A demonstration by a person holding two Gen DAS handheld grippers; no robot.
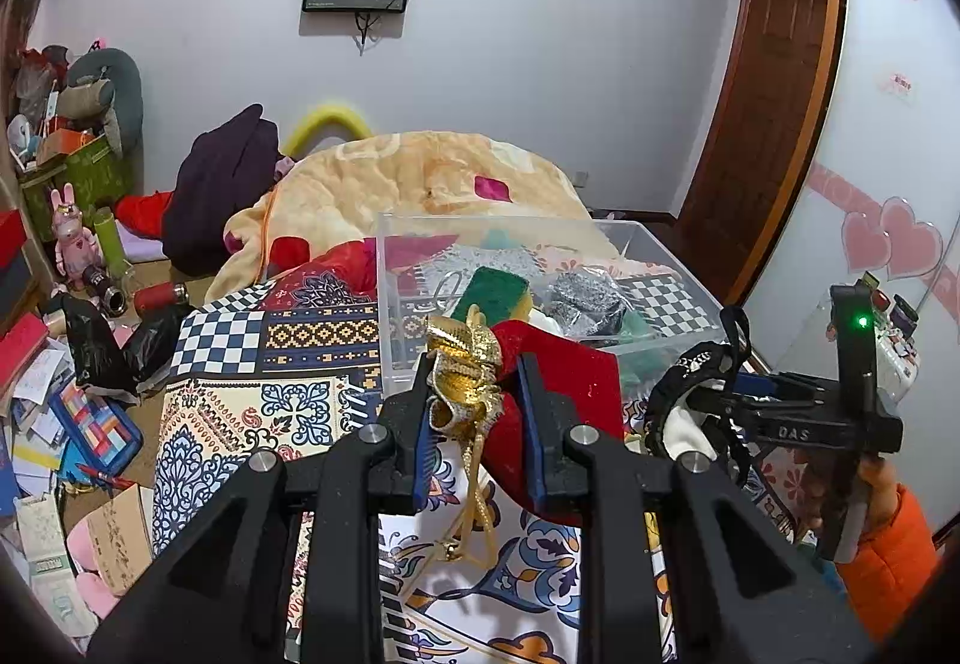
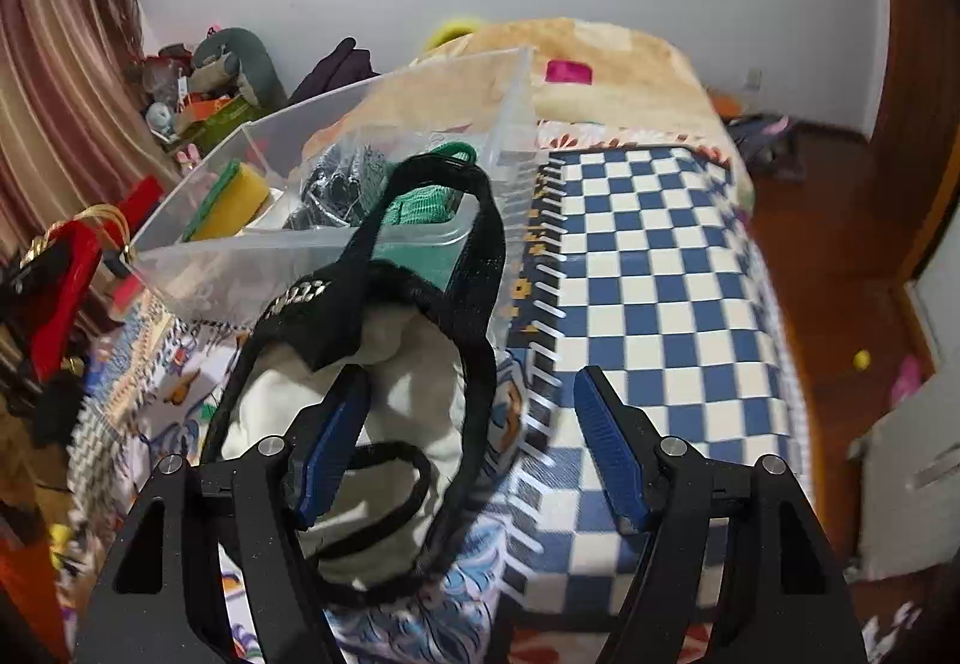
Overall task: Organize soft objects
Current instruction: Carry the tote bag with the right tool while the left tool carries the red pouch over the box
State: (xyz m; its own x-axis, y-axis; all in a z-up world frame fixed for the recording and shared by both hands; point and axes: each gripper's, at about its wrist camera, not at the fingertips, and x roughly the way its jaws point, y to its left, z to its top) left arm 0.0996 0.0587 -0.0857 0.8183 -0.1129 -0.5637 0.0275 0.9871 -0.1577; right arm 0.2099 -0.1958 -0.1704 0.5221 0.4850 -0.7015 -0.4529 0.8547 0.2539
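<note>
My left gripper (image 1: 475, 394) is shut on a red velvet pouch (image 1: 558, 388) with a gold bow (image 1: 465, 364) and gold cords, held just in front of the clear plastic box (image 1: 390, 268). The box holds a green-and-yellow sponge (image 1: 495, 292), a silvery bag (image 1: 585, 298) and green cloth. My right gripper (image 2: 471, 442) is open; a black-and-white fabric piece with black straps (image 2: 414, 364) lies over its left finger (image 2: 336, 436), in front of the box (image 2: 510, 111). The pouch also shows at far left in the right wrist view (image 2: 66, 274).
The box stands on a patterned cover (image 1: 252, 400) with a blue-white checkered part (image 2: 648, 304) over a bed. A peach blanket (image 1: 420, 172) lies behind. Boxes, papers and toys litter the floor at left (image 1: 72, 364). A wooden door (image 1: 762, 123) is at right.
</note>
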